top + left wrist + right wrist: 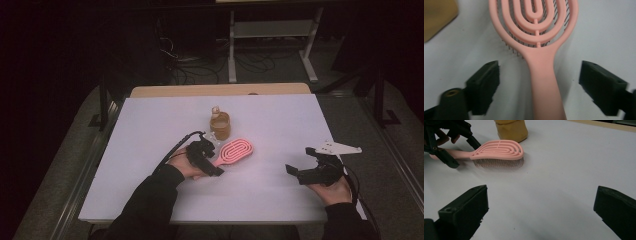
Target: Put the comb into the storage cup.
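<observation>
Item: pink vented hairbrush. It lies bristles down on the white table, near the middle, head pointing away from you and to the right, handle toward your left hand. A tan bottle stands just behind its head, apart from it.

Left gripper: your jaws straddle the brush handle, one on each side, with table showing in the gap either way. The pads do not yet press; nothing is held.

Right gripper: parked well to the right over bare table, jaws wide, nothing between them.

Step in hand, as judged: taking hold of the brush by its handle.

Next move calls for: bring the jaws in until both pads bear squarely on the handle. It tapers and looks smooth, so grip it firmly before lifting.
</observation>
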`<state>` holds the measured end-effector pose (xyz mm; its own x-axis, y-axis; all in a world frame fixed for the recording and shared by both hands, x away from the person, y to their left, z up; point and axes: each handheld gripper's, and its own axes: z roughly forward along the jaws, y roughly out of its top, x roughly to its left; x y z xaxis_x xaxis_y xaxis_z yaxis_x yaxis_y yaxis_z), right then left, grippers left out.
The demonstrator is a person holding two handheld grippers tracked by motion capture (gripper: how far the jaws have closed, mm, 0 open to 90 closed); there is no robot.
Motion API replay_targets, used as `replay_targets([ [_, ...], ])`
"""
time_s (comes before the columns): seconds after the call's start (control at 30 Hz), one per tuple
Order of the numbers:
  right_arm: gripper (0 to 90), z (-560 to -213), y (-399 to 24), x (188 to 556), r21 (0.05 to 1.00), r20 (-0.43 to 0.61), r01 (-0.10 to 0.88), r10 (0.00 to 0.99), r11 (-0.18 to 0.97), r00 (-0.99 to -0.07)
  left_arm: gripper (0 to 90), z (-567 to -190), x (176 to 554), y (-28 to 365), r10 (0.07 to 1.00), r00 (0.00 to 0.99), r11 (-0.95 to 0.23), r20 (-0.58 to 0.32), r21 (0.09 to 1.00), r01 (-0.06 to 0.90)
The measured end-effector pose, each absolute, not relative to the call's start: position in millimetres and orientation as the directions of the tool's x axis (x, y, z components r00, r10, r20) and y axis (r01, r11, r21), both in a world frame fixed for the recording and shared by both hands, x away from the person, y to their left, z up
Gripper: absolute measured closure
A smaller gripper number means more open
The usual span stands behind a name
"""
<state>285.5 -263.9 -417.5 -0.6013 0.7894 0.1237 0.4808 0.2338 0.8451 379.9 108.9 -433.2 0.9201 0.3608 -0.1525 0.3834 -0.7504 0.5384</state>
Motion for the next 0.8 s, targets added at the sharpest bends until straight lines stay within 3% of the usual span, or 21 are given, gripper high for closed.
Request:
replay_targets([
  [0.33, 0.0, -418.2, -263.2, 285.8, 0.840, 0.120, 0.486, 0.791, 0.241, -0.600, 47.5, -430.9, 378.3, 106.6, 0.360, 0.924, -0.766, -0.130, 0.524, 0.373],
  [0.63, 0.0, -416.9, -264.9, 285.2, 0.845, 0.118, 0.481, 0.795, 0.235, -0.595, 57.0, -429.6, 375.9, 103.6, 0.375, 0.924, -0.779, -0.078, 0.513, 0.360],
  [0.8, 0.0, -417.5, -264.3, 285.4, 0.842, 0.117, 0.484, 0.794, 0.239, -0.596, 67.8, -428.5, 375.0, 101.0, 0.377, 0.923, -0.786, -0.075, 0.502, 0.361],
])
